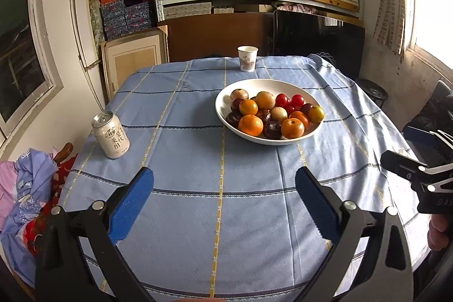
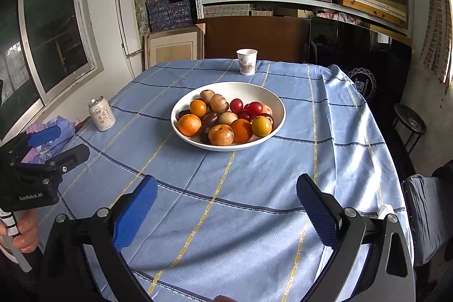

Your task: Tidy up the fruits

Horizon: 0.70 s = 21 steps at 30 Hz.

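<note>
All the fruits (image 1: 269, 115) sit heaped in one white bowl (image 1: 226, 95) approx mid-table, a bit toward the far edge, on the blue checked cloth (image 1: 198, 203): oranges/tangerines (image 2: 189, 124) along the bowl's near rim, dark plum-like ones among them, pale round ones in the middle, red cherry tomatoes (image 2: 254, 107) toward the far-right side. No loose fruit shows on the cloth. That fits either a gathering job w/ everything now in the bowl, or a sorting job w/ the mix yet to be split, so which stage this is can't be told. Left gripper (image 1: 223, 200) hangs over the near edge, jaws spread wide, nothing held; right gripper (image 2: 226, 205) likewise, wide apart and empty, beside the left. If a piece is to be lifted: go for a top-layer, near-rim one, come in from above w/ fingers straddling the widest part, close gently since the tomatoes look soft and round fruit rolls, and don't nudge neighbours or tip the shallow rim. Can (image 1: 111, 135) near the left edge and paper cup (image 1: 247, 58) at the far edge stand well apart from the bowl.
</note>
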Motion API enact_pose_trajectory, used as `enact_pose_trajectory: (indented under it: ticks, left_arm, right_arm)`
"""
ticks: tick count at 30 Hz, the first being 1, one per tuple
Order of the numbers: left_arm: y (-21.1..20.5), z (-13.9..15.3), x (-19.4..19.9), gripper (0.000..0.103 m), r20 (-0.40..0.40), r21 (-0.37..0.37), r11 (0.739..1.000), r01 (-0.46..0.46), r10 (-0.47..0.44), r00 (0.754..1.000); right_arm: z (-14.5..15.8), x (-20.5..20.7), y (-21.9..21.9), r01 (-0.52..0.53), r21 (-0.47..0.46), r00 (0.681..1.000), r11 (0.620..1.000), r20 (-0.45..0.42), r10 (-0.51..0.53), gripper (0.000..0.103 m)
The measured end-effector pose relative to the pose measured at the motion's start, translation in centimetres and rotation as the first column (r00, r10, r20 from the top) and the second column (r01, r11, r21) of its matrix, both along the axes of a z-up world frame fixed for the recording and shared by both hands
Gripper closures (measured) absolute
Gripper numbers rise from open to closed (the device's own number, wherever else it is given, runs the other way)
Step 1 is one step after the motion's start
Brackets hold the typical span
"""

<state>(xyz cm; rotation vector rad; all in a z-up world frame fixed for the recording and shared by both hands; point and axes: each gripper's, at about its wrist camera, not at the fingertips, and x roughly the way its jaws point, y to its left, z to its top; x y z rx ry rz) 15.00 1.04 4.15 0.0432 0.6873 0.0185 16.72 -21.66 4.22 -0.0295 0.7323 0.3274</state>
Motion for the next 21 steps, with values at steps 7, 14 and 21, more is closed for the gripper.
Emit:
enact_pose_trajectory:
  ticks: [7, 14, 21]
  left_arm:
    - [-0.33, -0.29, 0.02, 0.005, -0.012, 0.000, 1.000, 0.011, -0.011, 1.000]
    - [-0.57, -0.46, 0.01, 0.005, -0.007, 0.011, 1.000, 0.010, -0.010, 1.000]
    - [-0.59, -0.70, 0.33, 0.005, -0.014, 0.010, 1.000, 0.008, -0.008, 1.000]
  right_arm:
    - [0.03, -0.41, 0.06, 0.001, -0.005, 1.000, 1.000, 0.004, -0.001, 0.004]
    - [0.03, -0.48, 0.00, 0.000, -0.003, 1.000, 1.000, 0.002, 0.000, 0.004]
    - [0.09, -0.79, 0.19, -0.003, -0.008, 1.000, 1.000, -0.006, 0.002, 0.004]
